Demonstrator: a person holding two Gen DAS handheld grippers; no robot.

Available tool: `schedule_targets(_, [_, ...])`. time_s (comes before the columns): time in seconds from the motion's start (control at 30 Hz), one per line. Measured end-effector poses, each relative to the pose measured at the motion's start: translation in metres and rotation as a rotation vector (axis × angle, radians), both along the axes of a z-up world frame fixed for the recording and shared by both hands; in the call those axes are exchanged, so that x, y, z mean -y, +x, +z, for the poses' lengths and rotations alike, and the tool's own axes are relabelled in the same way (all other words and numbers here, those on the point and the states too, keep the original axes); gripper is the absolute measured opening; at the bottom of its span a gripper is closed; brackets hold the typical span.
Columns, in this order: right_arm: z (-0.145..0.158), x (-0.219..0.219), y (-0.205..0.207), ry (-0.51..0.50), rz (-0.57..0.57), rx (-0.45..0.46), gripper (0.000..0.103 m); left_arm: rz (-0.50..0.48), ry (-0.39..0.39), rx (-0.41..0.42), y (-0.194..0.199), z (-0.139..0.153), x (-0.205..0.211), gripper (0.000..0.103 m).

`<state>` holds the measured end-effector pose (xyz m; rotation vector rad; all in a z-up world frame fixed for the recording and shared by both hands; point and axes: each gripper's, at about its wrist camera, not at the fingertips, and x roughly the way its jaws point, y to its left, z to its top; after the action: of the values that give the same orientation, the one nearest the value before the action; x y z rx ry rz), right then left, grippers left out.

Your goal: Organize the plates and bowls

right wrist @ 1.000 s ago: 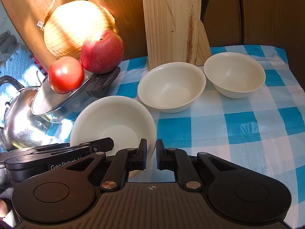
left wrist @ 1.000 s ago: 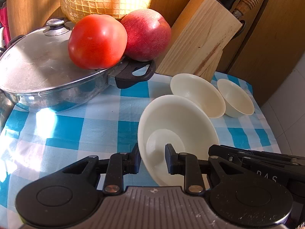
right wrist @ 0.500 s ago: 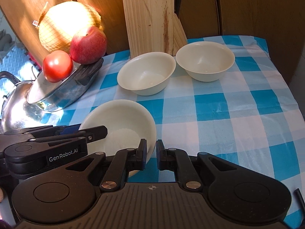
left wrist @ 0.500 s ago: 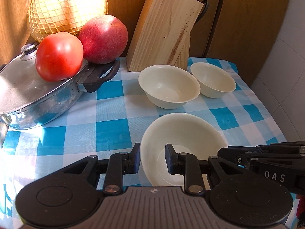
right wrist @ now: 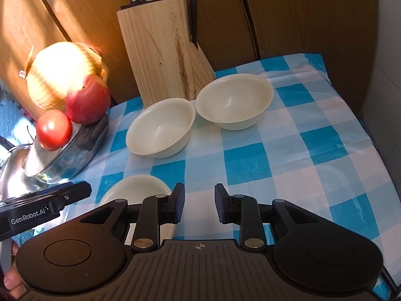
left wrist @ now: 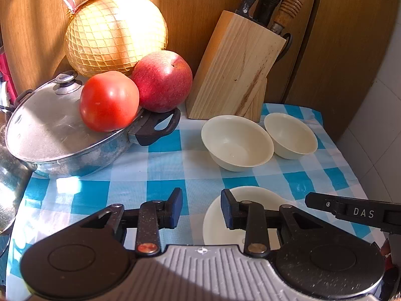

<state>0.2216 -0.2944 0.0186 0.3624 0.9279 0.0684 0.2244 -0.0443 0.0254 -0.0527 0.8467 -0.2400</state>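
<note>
Three cream bowls sit on a blue-and-white checked cloth. The nearest bowl point(left wrist: 220, 215) point(right wrist: 140, 188) lies between the two grippers, partly hidden behind their fingers. Two more bowls stand side by side before the knife block: the left one point(left wrist: 236, 141) point(right wrist: 160, 128) and the right one point(left wrist: 290, 135) point(right wrist: 234, 100). My left gripper point(left wrist: 200, 207) is open, its right finger over the near bowl's rim, nothing gripped. My right gripper point(right wrist: 199, 204) is open too, just right of that bowl, over bare cloth.
A wooden knife block point(left wrist: 235, 67) point(right wrist: 160, 50) stands at the back. A lidded steel pan point(left wrist: 50, 130) at left carries a tomato point(left wrist: 109, 100) and an apple point(left wrist: 161, 81), with a netted pomelo point(left wrist: 115, 31) behind. The cloth's right edge point(right wrist: 363, 115) drops off.
Both grippers have opened and let go of the near bowl, which now rests on the cloth. Both have drawn back from it, so the bowl shows lower in each view.
</note>
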Motion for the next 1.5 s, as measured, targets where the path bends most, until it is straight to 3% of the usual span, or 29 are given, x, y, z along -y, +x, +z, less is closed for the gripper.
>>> schedule_targets(0.2, [0.010, -0.008, 0.026, 0.061, -0.062, 0.085, 0.044, 0.002, -0.029, -0.010, 0.031, -0.002, 0.019, 0.030])
schedule_targets(0.37, [-0.011, -0.008, 0.047, 0.039, -0.073, 0.027, 0.044, 0.028, -0.084, -0.064, 0.070, -0.012, 0.024, 0.030])
schedule_targets(0.57, [-0.030, 0.003, 0.065, 0.147, -0.130, -0.012, 0.044, 0.015, -0.080, -0.075, 0.093, -0.025, 0.037, 0.031])
schedule_targets(0.73, [-0.040, -0.003, 0.075, 0.149, -0.128, -0.029, 0.043, 0.029, -0.059, -0.100, 0.104, -0.042, 0.045, 0.031])
schedule_targets(0.8, [-0.043, -0.004, 0.078, 0.153, -0.127, -0.029, 0.042, 0.041, -0.050, -0.103, 0.107, -0.046, 0.046, 0.031])
schedule_targets(0.87, [-0.046, -0.004, 0.084, 0.176, -0.125, -0.039, 0.032, 0.043, -0.057, -0.109, 0.109, -0.049, 0.046, 0.031])
schedule_targets(1.03, [-0.057, -0.008, 0.091, 0.194, -0.124, -0.070, 0.017, 0.029, -0.033, -0.105, 0.113, -0.054, 0.051, 0.019])
schedule_targets(1.2, [-0.053, -0.005, 0.090, 0.189, -0.127, -0.067, 0.017, 0.010, -0.017, -0.093, 0.112, -0.052, 0.053, 0.011])
schedule_targets(1.5, [-0.029, -0.007, 0.078, 0.167, -0.112, -0.014, 0.017, -0.011, -0.022, -0.036, 0.098, -0.030, 0.057, 0.011])
